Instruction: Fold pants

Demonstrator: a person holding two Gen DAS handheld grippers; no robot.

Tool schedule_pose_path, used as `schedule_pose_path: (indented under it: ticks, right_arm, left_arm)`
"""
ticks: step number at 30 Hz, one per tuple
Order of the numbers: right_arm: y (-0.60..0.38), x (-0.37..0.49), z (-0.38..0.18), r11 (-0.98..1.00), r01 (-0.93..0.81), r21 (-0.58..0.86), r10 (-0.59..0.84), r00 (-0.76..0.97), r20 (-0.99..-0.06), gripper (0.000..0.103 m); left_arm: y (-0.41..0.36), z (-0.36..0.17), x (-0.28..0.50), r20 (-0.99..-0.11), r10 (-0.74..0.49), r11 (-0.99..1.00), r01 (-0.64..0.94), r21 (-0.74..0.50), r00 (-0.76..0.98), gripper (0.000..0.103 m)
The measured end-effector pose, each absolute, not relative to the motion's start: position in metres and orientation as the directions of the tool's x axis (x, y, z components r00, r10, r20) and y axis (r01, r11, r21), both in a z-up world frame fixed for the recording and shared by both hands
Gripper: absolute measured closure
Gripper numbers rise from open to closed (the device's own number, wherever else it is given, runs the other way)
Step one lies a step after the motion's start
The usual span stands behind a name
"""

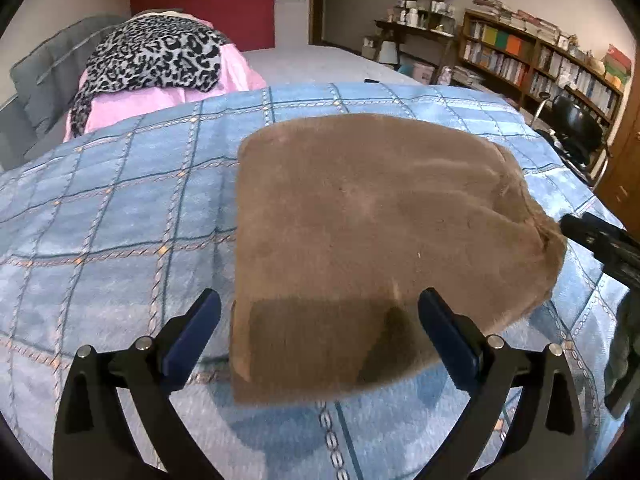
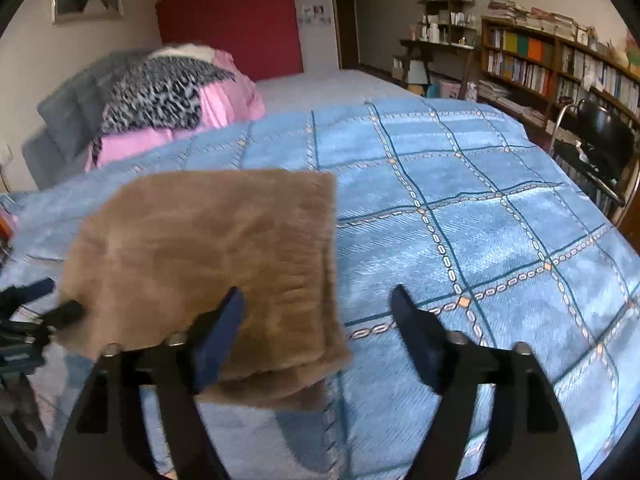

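Brown fleece pants point(image 1: 372, 240) lie folded into a thick rectangle on the blue checked bedspread point(image 1: 120, 216). My left gripper point(image 1: 320, 320) is open and empty, its jaws spread above the near edge of the pants. The right gripper shows at the right edge of the left wrist view point(image 1: 600, 240). In the right wrist view the pants point(image 2: 208, 264) lie at the left. My right gripper point(image 2: 318, 316) is open and empty above their right edge. The left gripper's fingers point(image 2: 40, 304) show at the far left of that view.
A pile of clothes, leopard print point(image 1: 156, 56) on pink and grey, lies at the far left of the bed. A bookshelf point(image 1: 540, 64), a desk and a black chair point(image 1: 576, 132) stand to the right of the bed.
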State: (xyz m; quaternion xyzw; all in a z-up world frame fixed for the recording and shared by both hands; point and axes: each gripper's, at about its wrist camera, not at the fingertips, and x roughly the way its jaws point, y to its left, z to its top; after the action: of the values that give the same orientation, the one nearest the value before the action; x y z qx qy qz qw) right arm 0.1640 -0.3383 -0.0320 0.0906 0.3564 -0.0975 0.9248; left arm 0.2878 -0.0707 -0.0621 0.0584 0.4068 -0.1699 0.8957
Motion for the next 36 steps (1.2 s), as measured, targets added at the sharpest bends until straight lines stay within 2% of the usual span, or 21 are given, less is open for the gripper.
schedule_pose_path:
  ticks: [4,9,16,23,31,36]
  right_arm:
    - [-0.314,0.143,-0.026,0.972,0.195,0.133,-0.058,0.745,-0.665,0.022]
    - [-0.286,0.128,-0.013,0.980,0.134,0.148,-0.006,0.762,-0.647,0.019]
    - [-0.268,0.110,0.007,0.979,0.100,0.180,0.031,0.791,-0.612,0.016]
    - [-0.263,0.093,0.015,0.979,0.102,0.179,0.026,0.802,-0.596,0.013]
    - [-0.260,0.081,0.019,0.984,0.102,0.145,0.003,0.808,-0.590,0.013]
    - [-0.256,0.075,0.023,0.990,0.098,0.103,-0.020,0.816,-0.578,0.013]
  left_arm:
    - [-0.063,-0.054,0.265,-0.734,-0.249,0.946,0.319,-0.046,0.632,0.003]
    - [-0.063,-0.039,0.238,-0.713,-0.202,0.950,0.311,0.023,0.671,0.003]
    - [-0.057,-0.013,0.212,-0.680,-0.170,0.958,0.281,0.055,0.713,0.003]
    - [-0.058,0.012,0.190,-0.642,-0.159,0.962,0.264,0.070,0.750,0.003]
    - [-0.079,0.020,0.172,-0.615,-0.043,0.950,0.224,0.220,0.788,0.003]
    - [-0.081,0.023,0.165,-0.614,-0.059,0.947,0.240,0.216,0.787,0.003]
